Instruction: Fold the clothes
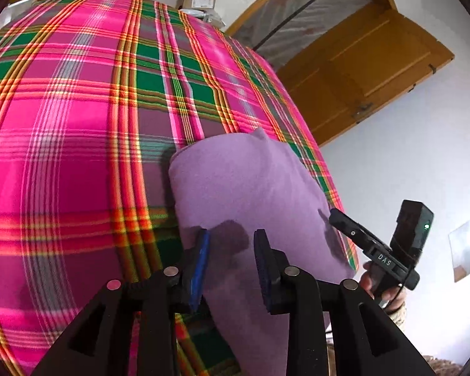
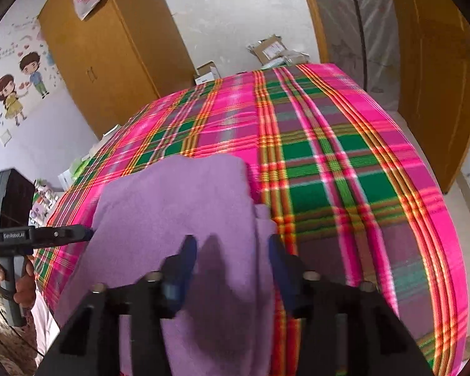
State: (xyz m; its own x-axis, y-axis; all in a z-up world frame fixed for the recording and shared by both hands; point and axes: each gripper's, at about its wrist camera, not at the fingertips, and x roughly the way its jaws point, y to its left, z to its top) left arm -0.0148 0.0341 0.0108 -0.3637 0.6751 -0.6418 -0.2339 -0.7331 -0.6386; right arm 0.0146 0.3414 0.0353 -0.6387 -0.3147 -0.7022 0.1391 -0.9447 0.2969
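A lilac cloth (image 1: 250,188) lies folded on the pink and green plaid bedspread (image 1: 78,125), near the bed's edge, with a rolled fold along its left side. My left gripper (image 1: 232,250) hovers open just over the cloth's near part, its blue pads apart and casting shadows on the fabric. The right gripper (image 1: 344,219) reaches in from the right at the cloth's edge, held by a hand (image 1: 368,279). In the right wrist view the lilac cloth (image 2: 178,200) spreads under my open right gripper (image 2: 232,253), which looks blurred. The left gripper (image 2: 81,232) touches the cloth's left edge.
The plaid bedspread (image 2: 344,163) stretches far beyond the cloth. A wooden door (image 1: 360,72) stands to the right of the bed and a wooden wardrobe (image 2: 109,62) behind it. Cardboard boxes (image 2: 275,50) sit past the far edge of the bed.
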